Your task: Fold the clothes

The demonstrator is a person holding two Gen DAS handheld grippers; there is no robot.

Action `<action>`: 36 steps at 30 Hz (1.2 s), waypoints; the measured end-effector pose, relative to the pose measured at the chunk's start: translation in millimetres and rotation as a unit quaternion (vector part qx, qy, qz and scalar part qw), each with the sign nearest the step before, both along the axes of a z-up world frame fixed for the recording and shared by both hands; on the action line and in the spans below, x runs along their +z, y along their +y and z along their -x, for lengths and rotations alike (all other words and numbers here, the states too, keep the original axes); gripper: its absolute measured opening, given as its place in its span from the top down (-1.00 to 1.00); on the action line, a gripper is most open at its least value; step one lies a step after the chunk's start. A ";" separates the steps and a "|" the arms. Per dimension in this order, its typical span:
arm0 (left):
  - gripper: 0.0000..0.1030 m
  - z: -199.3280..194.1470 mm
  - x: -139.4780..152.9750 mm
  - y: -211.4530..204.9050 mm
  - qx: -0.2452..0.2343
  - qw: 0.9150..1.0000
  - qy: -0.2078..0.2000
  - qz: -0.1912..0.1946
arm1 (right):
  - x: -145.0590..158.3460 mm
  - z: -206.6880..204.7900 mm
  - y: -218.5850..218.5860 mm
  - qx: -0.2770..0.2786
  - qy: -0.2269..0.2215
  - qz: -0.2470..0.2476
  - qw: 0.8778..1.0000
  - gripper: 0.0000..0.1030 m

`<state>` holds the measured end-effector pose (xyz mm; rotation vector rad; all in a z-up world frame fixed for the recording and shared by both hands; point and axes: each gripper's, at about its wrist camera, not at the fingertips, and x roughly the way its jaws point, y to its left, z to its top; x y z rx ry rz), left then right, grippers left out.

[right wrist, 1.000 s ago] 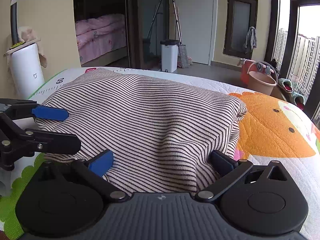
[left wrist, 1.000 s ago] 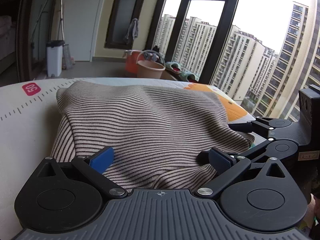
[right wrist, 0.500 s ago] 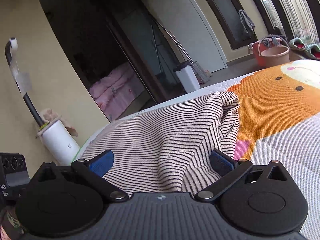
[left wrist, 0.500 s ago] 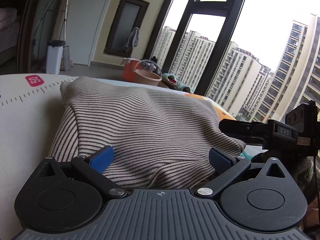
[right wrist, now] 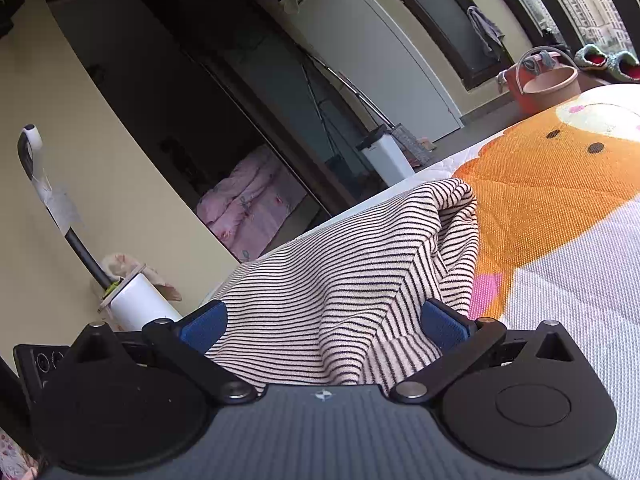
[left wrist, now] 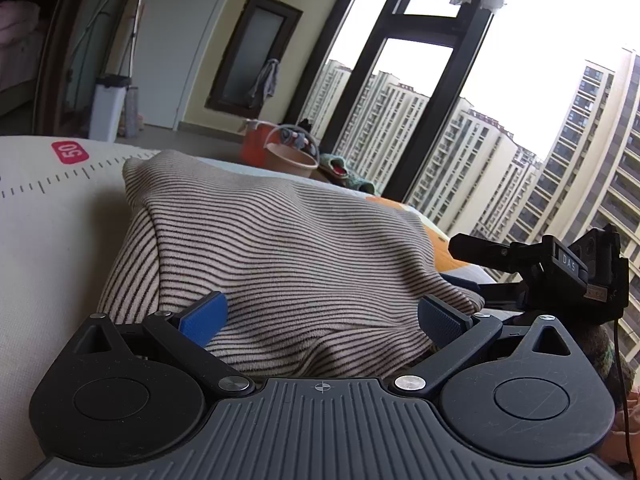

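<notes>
A beige sweater with thin dark stripes [left wrist: 288,248] lies folded in a soft heap on a printed mat [left wrist: 44,240]. My left gripper [left wrist: 320,320] is open at the sweater's near edge, and the cloth bulges between its blue pads [left wrist: 202,318]. My right gripper [right wrist: 324,326] is open too, at the sweater's [right wrist: 360,272] near right corner, with a fold of cloth lying between its fingers. In the left wrist view the right gripper's black body [left wrist: 560,268] hovers at the sweater's right side. Neither gripper pinches the cloth.
The mat shows an orange cartoon animal [right wrist: 540,192] and a ruler strip with a red "50" tag [left wrist: 69,152]. Beyond it stand an orange bucket [left wrist: 280,152], a white bin [right wrist: 390,160] and a white cylinder with a handle [right wrist: 136,304]. Tall windows fill the right.
The right gripper has rolled and swung to the sweater's right corner, so its view is now tilted. The left gripper has pitched up slightly. The sweater has kept its shape.
</notes>
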<state>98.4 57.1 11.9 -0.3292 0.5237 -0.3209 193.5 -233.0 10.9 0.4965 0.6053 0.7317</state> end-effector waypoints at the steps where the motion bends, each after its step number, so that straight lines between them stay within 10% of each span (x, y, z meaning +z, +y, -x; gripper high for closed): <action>1: -1.00 -0.1 0.1 0.2 0.000 1.000 0.000 0.000 | 2.4 1.9 3.0 0.004 -0.006 0.015 1.000 -1.00; 12: -1.00 -1.7 0.0 3.2 0.000 1.000 -0.001 0.008 | 13.5 18.6 32.6 -0.006 -0.042 0.126 0.991 -1.00; 36: -1.00 3.3 -4.4 13.4 -0.003 0.999 -0.013 0.045 | 12.8 24.1 18.6 0.002 -0.034 0.091 0.995 -1.00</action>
